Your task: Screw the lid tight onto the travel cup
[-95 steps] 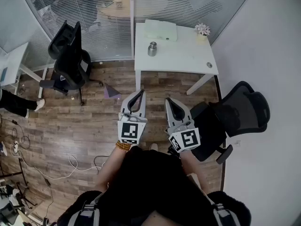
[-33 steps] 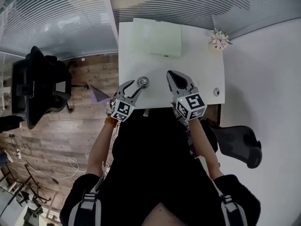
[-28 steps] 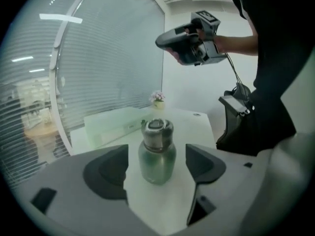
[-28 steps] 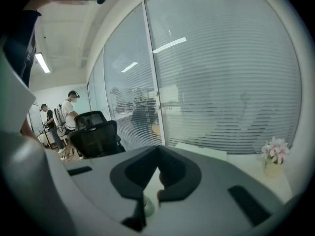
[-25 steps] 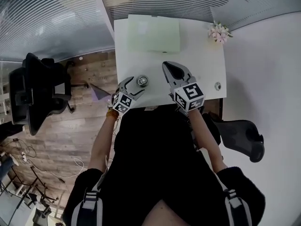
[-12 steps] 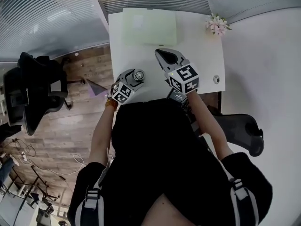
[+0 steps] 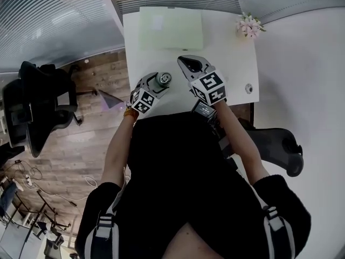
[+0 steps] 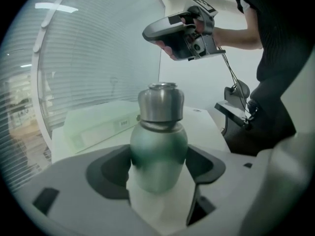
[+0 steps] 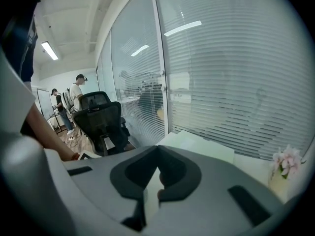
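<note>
a: head view first. where's the cup?

b: travel cup (image 7: 164,78) stands upright near the left, near corner of the white desk (image 7: 226,58). the left gripper (image 7: 157,83) reaches in from the near side, and the cup sits between its jaws. the right gripper (image 7: 186,62) hangs just right of the cup, apart from it, with its tips pointing toward the pale green mat (image 7: 170,28) at the far edge.

a: left gripper view?

b: the cup's green body fills the gap. the dark pads meet it on both sides, low on the body, so i read this as a grip. the steel lid (image 8: 160,102) sits on top, clear above the jaws, and the long axis runs straight up. the right gripper shows higher than the lid and off to its right, not touching it.

a: right gripper view?

b: jaws closed on each other, only a thin seam, nothing between them. no cup or lid in this view, just the mat, the blinds and an office chair (image 9: 101,119). the nose is aimed past the cup.

a: so the move turns on what?

b: the lid lies left of and below the right jaws. my guess is the right gripper must swing left, open, then come down over the upright lid, while the left one steadies the body.
</note>
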A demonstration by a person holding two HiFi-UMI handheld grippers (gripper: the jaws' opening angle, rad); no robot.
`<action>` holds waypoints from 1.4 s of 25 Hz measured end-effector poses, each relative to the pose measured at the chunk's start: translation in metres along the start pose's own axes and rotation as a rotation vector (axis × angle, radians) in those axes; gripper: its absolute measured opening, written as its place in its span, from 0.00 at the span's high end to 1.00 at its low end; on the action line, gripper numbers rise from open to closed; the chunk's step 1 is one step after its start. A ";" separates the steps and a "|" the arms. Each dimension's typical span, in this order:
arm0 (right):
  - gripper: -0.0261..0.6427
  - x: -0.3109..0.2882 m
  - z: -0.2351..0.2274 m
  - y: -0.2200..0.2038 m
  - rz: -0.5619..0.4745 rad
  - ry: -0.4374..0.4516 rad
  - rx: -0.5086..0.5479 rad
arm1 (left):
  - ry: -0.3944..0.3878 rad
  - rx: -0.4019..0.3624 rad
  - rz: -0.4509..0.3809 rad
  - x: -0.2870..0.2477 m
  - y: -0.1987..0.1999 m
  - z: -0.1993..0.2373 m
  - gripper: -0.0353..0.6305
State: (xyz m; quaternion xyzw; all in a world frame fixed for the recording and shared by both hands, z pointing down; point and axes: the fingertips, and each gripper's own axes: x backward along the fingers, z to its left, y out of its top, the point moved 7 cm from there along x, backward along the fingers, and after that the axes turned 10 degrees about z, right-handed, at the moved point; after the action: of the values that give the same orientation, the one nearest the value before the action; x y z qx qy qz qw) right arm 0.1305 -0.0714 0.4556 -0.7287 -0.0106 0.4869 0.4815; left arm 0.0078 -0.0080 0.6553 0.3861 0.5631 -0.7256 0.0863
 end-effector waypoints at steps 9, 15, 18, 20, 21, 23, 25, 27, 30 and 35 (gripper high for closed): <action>0.85 -0.034 0.016 -0.024 0.231 0.185 0.289 | 0.020 0.014 -0.019 -0.023 0.007 0.010 0.42; 0.62 -0.059 0.043 -0.045 0.409 0.285 0.536 | 0.030 0.062 0.004 -0.017 0.001 0.010 0.41; 0.54 -0.070 0.053 -0.049 0.442 0.304 0.548 | 0.037 0.084 0.061 -0.017 0.006 0.009 0.41; 0.53 -0.076 0.055 -0.048 0.460 0.295 0.548 | 0.053 0.063 0.088 -0.015 0.010 0.007 0.41; 0.53 -0.079 0.055 -0.047 0.474 0.291 0.544 | 0.060 0.053 0.098 -0.014 0.012 0.006 0.41; 0.53 -0.083 0.056 -0.046 0.499 0.298 0.532 | 0.068 0.058 0.110 -0.011 0.013 0.006 0.41; 0.53 -0.088 0.057 -0.046 0.512 0.322 0.525 | 0.076 0.078 0.115 -0.008 0.015 0.006 0.41; 0.53 -0.092 0.057 -0.047 0.523 0.328 0.520 | 0.098 0.072 0.131 -0.008 0.014 0.005 0.42; 0.55 -0.095 0.053 -0.051 0.565 0.314 0.517 | 0.115 0.072 0.128 -0.010 0.012 0.004 0.43; 0.61 -0.099 0.052 -0.059 0.580 0.310 0.518 | 0.109 0.094 0.106 -0.010 0.009 0.004 0.44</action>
State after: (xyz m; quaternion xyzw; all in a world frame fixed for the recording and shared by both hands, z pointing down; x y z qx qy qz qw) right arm 0.0679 -0.0521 0.5641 -0.6211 0.3904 0.4733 0.4877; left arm 0.0174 -0.0181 0.6550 0.4579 0.5109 -0.7236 0.0755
